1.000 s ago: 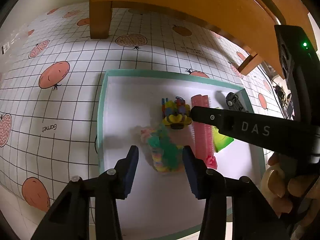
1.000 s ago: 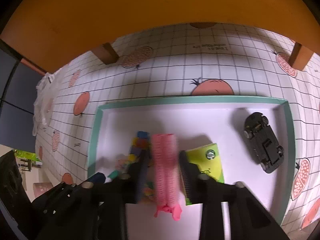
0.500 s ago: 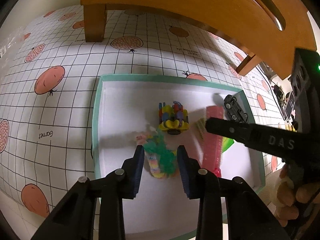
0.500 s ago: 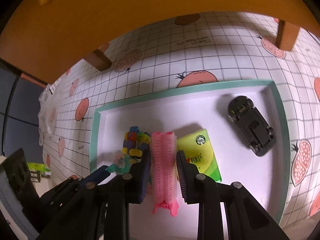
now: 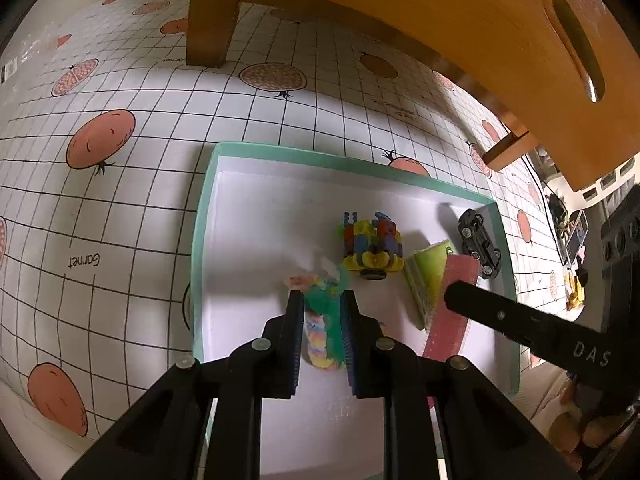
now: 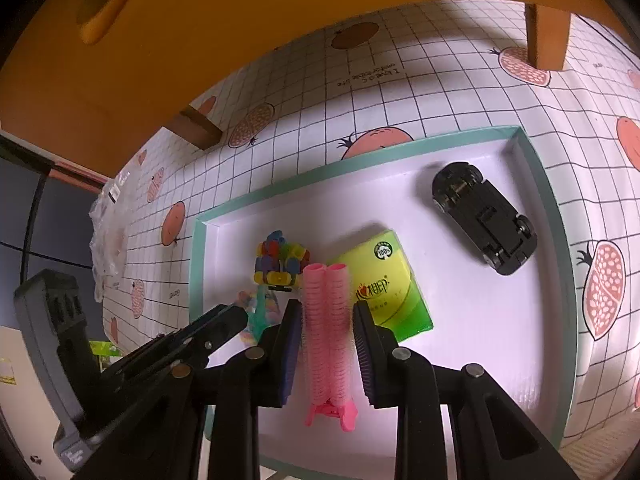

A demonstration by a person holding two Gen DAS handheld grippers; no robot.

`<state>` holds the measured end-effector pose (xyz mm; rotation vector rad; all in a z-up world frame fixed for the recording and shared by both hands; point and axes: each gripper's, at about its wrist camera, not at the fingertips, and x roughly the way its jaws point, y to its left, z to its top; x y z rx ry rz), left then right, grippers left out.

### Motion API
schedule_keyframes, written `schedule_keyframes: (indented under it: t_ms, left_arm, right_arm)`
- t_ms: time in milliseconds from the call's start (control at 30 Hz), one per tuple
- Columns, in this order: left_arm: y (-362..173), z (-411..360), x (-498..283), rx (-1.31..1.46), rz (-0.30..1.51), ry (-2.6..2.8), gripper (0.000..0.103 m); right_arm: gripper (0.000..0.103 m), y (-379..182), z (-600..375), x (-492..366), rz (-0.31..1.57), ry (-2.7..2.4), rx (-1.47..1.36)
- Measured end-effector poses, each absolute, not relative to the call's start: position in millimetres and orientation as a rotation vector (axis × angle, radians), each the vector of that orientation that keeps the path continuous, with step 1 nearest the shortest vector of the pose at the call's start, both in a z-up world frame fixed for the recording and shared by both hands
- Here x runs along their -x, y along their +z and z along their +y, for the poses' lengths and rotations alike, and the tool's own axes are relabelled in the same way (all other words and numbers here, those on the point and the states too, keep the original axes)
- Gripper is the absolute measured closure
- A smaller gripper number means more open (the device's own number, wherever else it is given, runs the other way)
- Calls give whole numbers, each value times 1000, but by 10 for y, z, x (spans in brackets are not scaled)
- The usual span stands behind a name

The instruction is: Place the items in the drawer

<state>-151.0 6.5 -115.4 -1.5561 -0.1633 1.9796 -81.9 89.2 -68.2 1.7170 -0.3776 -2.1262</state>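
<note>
A white tray with a teal rim (image 5: 204, 216) (image 6: 198, 264) lies on the fruit-print cloth. My left gripper (image 5: 320, 300) is shut on a green packet of pastel rings (image 5: 320, 332) at the tray's near left. My right gripper (image 6: 326, 308) is shut on a pair of pink hair rollers (image 6: 326, 320) (image 5: 452, 312), held lengthwise between the pads. Also in the tray are a colourful block toy (image 5: 372, 248) (image 6: 280, 260), a green tissue pack (image 6: 384, 284) (image 5: 426, 276) and an upside-down black toy car (image 6: 484, 228) (image 5: 478, 242). The wooden drawer unit (image 5: 440, 8) (image 6: 180, 40) hangs over the far side.
A slot handle (image 5: 576, 40) shows in the wooden front. Wooden legs (image 5: 210, 20) (image 6: 548, 36) stand on the cloth behind the tray. A person's fingers (image 5: 568, 436) hold the right gripper's handle. A crumpled clear bag (image 6: 106, 232) lies at the cloth's left edge.
My left gripper's fingers have come together on the green packet. My right gripper has stayed on the pink rollers. Both cameras have pulled back from the tray.
</note>
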Motion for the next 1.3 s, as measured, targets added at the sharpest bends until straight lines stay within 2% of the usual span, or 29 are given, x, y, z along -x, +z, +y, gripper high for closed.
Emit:
schedule_keyframes:
  t_ms: [333, 433, 967, 1300]
  left_arm:
    - [-1188, 124, 1577, 1592, -192, 1976, 84]
    - [-1180, 123, 1584, 1598, -186, 1985, 90]
    - [-1072, -51, 1522, 1597, -248, 1992, 90]
    - [-699, -68, 1514, 1518, -211, 2053, 90]
  right_arm:
    - [75, -734, 1018, 772, -465, -2109, -1727]
    - [75, -737, 1047, 771, -478, -2104, -1724]
    - [75, -816, 1250, 763, -610, -2080, -1721]
    - [75, -829, 1320, 766, -652, -2077, -1716]
